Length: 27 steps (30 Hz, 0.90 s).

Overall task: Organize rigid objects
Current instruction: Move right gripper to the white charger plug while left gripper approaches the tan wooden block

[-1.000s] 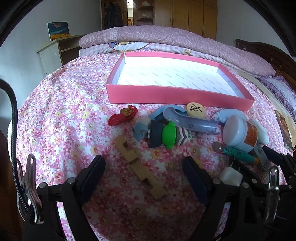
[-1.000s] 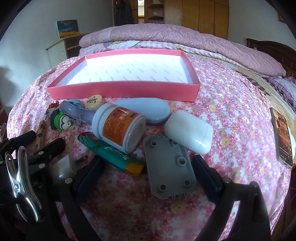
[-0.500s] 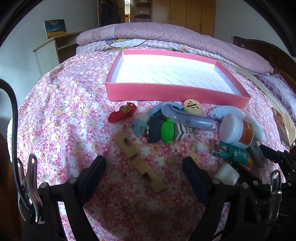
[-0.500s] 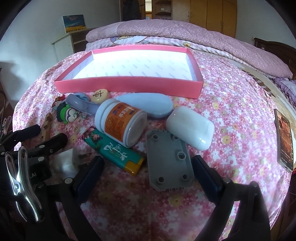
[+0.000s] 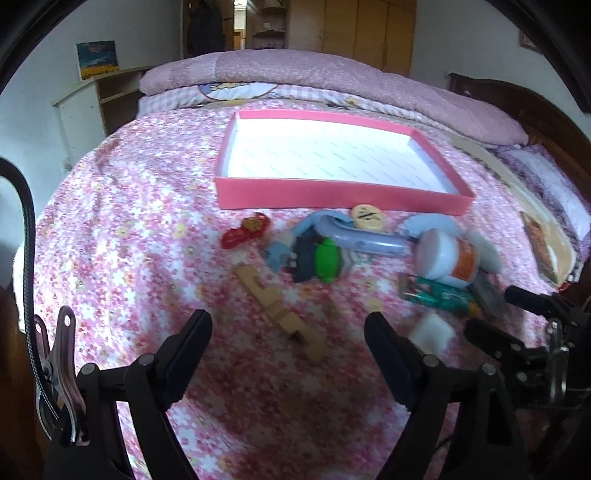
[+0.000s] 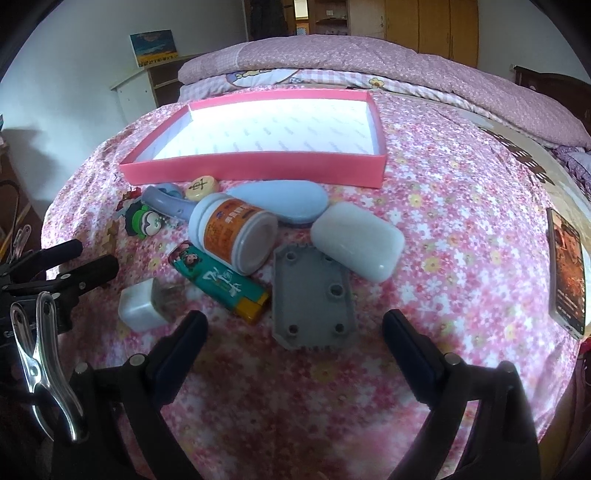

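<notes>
Jaws of both grippers gape wide, empty; both have drawn back from the pink tray (image 6: 255, 170).

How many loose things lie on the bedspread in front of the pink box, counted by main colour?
Blue: 2, handle, oval case
White: 3, bottle, case, plug
Grey: 1, plate
Green: 2, lighter, figure
Red: 1, toy
Tan: 2, chess piece, wooden block
Total: 11

Floral pink bedspread (image 6: 461, 192), wooden wardrobe (image 6: 424, 22), white wall (image 6: 74, 48), daylight
</notes>
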{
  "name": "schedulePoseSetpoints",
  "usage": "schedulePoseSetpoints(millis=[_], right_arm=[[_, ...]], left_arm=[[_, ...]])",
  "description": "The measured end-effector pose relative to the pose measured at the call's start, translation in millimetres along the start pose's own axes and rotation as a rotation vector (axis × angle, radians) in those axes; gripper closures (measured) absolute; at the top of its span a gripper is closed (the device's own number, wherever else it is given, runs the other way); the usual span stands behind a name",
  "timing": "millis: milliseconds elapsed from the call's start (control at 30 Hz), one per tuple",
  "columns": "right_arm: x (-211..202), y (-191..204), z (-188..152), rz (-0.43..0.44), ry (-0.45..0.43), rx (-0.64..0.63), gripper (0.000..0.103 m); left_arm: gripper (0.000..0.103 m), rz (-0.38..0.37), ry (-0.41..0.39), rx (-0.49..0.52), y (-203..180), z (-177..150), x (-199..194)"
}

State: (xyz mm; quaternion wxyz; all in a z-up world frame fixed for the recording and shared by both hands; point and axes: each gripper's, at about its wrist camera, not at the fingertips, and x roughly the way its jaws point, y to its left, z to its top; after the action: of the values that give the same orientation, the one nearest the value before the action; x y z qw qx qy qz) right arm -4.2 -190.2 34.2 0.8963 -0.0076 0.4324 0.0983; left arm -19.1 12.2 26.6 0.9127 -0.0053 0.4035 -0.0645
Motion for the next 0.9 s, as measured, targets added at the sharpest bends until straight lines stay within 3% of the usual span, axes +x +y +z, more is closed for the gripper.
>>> schedulePoseSetpoints(millis=[200, 500, 900], right_arm=[[-9.0, -9.0, -5.0, -0.008, 0.004, 0.015, 0.005], [-21.7, -6.5, -10.4, 0.038, 0.023, 0.035, 0.007], [-30.2, 35.1, -8.9, 0.139, 0.045, -0.071, 0.032]], left_arm=[[0.015, -0.066, 0.005, 0.057, -16.9, -3.7, -9.0], [0.021, 0.016, -0.001, 0.048, -2.2, -8.0, -7.3], [0.025, 0.029, -0.002, 0.018, 7.7, -10.6, -8.9]])
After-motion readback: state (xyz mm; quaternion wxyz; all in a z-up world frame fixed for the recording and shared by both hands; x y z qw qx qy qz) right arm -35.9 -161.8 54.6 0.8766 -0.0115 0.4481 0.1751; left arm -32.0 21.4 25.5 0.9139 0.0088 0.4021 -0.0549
